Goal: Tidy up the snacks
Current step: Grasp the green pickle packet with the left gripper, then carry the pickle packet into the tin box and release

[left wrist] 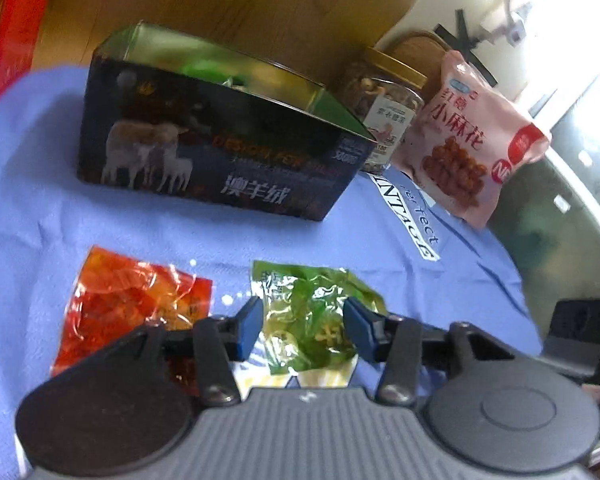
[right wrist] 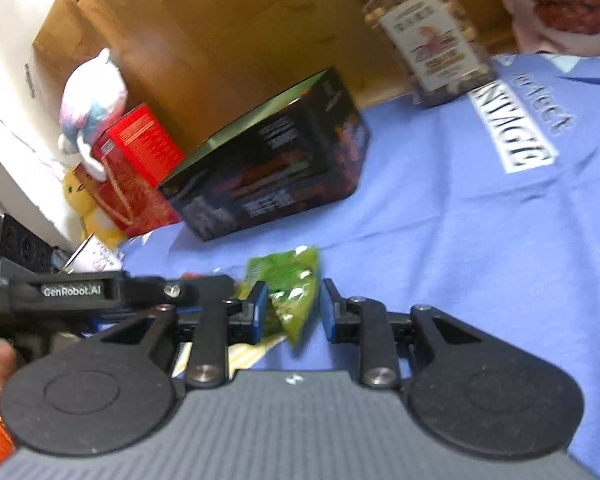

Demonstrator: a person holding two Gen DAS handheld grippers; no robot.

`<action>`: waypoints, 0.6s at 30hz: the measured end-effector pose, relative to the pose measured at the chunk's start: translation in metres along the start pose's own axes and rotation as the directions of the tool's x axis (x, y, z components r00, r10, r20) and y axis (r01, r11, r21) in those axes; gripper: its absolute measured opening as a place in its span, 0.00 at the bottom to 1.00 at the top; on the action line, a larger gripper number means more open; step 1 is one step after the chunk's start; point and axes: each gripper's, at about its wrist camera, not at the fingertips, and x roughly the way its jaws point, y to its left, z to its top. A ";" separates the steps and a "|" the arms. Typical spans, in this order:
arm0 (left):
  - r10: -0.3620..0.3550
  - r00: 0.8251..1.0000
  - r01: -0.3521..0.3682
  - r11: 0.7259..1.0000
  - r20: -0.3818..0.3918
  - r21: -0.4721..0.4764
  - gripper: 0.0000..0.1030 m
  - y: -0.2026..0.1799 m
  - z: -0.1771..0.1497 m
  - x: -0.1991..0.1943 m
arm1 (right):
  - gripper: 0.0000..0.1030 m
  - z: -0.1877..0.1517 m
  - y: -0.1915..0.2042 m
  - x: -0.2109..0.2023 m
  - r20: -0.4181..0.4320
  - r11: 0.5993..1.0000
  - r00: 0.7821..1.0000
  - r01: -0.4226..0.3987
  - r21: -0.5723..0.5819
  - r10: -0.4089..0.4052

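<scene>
While the left wrist camera looks down along its gripper, the left gripper hovers over a green snack packet lying flat on a blue cloth that covers the tabletop. Its jaws are spread, one blue pad on each side of the packet, and neither pad presses on it. The packet's long axis runs away from the camera toward an open dark tin box, the landmark here. A red-orange snack packet lies just left of the green one, also nearer the camera than the box, its long axis running roughly the same way. To the right of the box stands a clear jar with a gold lid, and right of the jar a pink snack bag stands upright, tilted slightly.

In the right wrist view, which is blurred, the right gripper has its jaws partly spread around the green snack packet. The left pad is close against the packet's edge; whether it touches I cannot tell, and the right pad stands clear. The packet here points up and away toward the dark tin box. Left of the box sit a red carton and a soft toy. Right of the box stands the jar. The other gripper's black body enters from the left.
</scene>
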 end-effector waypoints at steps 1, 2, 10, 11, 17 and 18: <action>0.008 1.000 -0.008 1.000 0.003 -0.012 0.45 -0.001 0.000 -0.001 | 0.26 -0.001 0.003 0.003 -0.007 1.000 1.000 -0.003 -0.005 0.003; 0.006 1.000 -0.006 1.000 0.002 -0.021 0.46 0.000 0.001 -0.002 | 0.25 -0.001 0.002 0.003 -0.006 1.000 1.000 -0.008 0.012 0.008; -0.053 0.996 0.059 0.995 0.068 -0.082 0.46 0.008 0.018 -0.027 | 0.20 0.006 -0.049 -0.005 0.073 0.864 0.966 -0.255 0.435 0.249; -0.055 0.995 0.063 0.994 0.086 -0.085 0.48 0.009 0.022 -0.032 | 0.20 0.011 -0.049 -0.008 0.096 0.851 0.959 -0.281 0.443 0.267; -0.173 0.974 0.188 0.977 0.143 -0.096 0.59 0.007 0.050 -0.049 | 0.20 0.051 -0.029 -0.016 0.201 0.839 0.919 -0.393 0.376 0.340; -0.180 0.972 0.195 0.977 0.150 -0.089 0.51 0.005 0.055 -0.049 | 0.20 0.057 -0.024 -0.012 0.199 0.839 0.915 -0.401 0.368 0.350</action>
